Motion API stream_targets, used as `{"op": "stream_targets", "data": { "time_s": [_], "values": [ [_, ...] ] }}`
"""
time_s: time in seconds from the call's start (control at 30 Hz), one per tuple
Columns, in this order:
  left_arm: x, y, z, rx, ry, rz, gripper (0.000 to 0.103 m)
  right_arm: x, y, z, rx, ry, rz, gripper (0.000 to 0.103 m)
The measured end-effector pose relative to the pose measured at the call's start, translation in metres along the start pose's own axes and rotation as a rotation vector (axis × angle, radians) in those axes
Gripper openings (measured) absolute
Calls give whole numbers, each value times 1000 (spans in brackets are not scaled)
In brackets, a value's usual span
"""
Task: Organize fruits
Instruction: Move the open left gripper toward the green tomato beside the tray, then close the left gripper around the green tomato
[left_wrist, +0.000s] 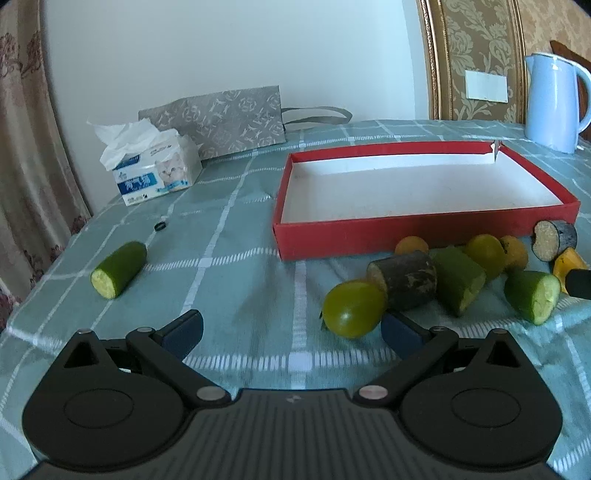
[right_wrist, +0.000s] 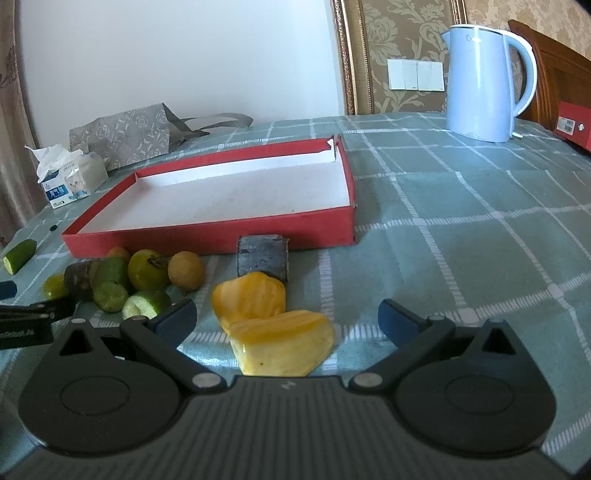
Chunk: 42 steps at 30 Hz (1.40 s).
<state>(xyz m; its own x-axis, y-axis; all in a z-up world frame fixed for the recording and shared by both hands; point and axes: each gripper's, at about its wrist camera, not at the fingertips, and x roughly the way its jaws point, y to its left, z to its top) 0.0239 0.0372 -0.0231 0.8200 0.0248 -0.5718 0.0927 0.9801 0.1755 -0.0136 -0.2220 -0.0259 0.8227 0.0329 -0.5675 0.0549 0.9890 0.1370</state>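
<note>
The fruit pieces are lying in a loose cluster on the checked green tablecloth (right_wrist: 461, 206), just in front of the red box (right_wrist: 207, 232), whose white inside is holding nothing. In the right wrist view two yellow jackfruit pieces (right_wrist: 266, 317) are sitting nearest, between the spread fingers of the right gripper (right_wrist: 286, 317), which is gaping wide and gripping nothing; a dark sugarcane chunk (right_wrist: 263, 258) is resting just behind them, touching the box wall. To the left, a green plum (right_wrist: 147, 269), a brown longan (right_wrist: 186, 269) and cut cucumber pieces (right_wrist: 146, 304) are crowding together. In the left wrist view the left gripper (left_wrist: 291, 328) is also standing wide apart and empty, with a green grape-like fruit (left_wrist: 352, 308) lying just beside its right finger, and one cucumber piece (left_wrist: 118, 269) is lying alone, well apart on the left. Farther back, a tissue box (left_wrist: 159, 170) and a grey patterned bag (left_wrist: 221, 122) are sitting against the white wall, a pale blue kettle (right_wrist: 487, 81) is standing near patterned wallpaper, and a curtain is hanging at the left edge.
</note>
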Motion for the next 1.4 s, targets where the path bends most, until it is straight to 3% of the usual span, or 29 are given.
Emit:
{"op": "stream_targets", "data": {
  "time_s": [0.17, 0.4, 0.5, 0.7, 0.77, 0.83, 1.23, 1.4],
  "values": [
    [6, -5, 4, 12, 1, 13, 103, 0, 0, 0, -1, 3, -2, 103],
    [16, 3, 7, -56, 13, 7, 102, 1, 1, 0, -3, 4, -3, 103],
    [14, 4, 4, -57, 4, -24, 93, 1, 1, 0, -3, 4, -3, 103],
    [8, 3, 2, -49, -9, -96, 65, 1, 1, 0, -3, 5, -9, 103],
    [6, 1, 1, -33, -17, -116, 49, 1, 1, 0, -1, 7, -9, 103],
    [5, 1, 0, -31, -18, -140, 43, 1, 1, 0, 0, 7, -12, 103],
    [6, 2, 3, -21, -21, -140, 41, 1, 0, 0, 5, 8, -14, 103],
    [1, 6, 7, 35, -67, -150, 41, 1, 1, 0, 1, 10, -18, 103]
  ]
}}
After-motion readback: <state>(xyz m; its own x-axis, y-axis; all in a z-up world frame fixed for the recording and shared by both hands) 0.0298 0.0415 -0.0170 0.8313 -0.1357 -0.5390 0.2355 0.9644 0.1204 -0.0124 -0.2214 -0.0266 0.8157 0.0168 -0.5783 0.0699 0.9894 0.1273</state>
